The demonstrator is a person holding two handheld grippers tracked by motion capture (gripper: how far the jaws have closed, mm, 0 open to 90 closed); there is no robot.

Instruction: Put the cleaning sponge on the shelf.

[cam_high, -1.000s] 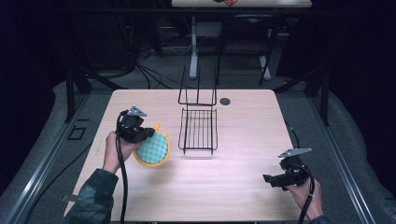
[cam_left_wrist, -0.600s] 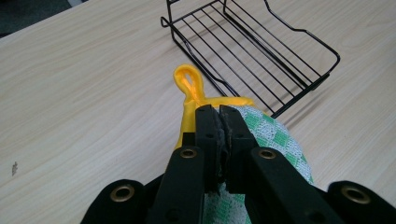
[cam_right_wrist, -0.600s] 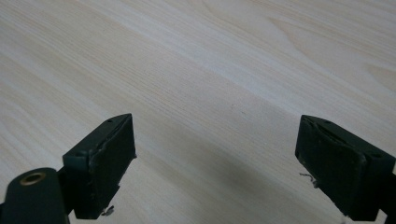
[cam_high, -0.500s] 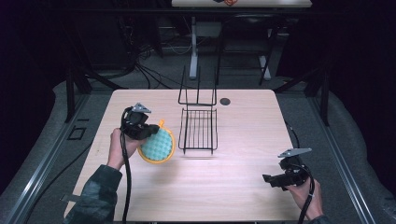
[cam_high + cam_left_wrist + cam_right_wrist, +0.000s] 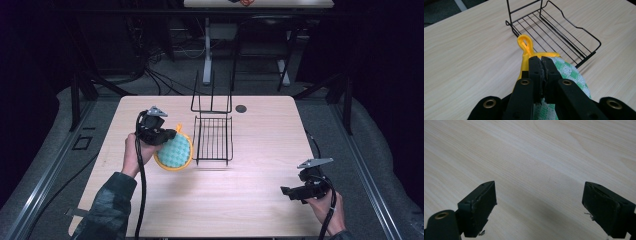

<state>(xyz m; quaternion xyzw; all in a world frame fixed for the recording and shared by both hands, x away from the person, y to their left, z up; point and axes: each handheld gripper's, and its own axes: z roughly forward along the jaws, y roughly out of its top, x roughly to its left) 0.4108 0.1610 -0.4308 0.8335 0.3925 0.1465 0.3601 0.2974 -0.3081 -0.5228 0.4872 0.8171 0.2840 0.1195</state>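
The left hand-held gripper [image 5: 159, 136], clenched on the yellow rim of the green-checked pot holder [image 5: 175, 151], has carried it a little toward 3 o'clock since a second ago, so it now hangs just beside the black wire rack [image 5: 214, 139]; placing it there looks like the step in hand. The right hand-held gripper [image 5: 292, 192] stays released at 5 o'clock. The pale wood surface [image 5: 260, 150] stands in a dark room with cables on the floor.

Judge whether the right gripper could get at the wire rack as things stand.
Probably yes: the right gripper is open and holds nothing, and bare table lies between it and the wire rack.
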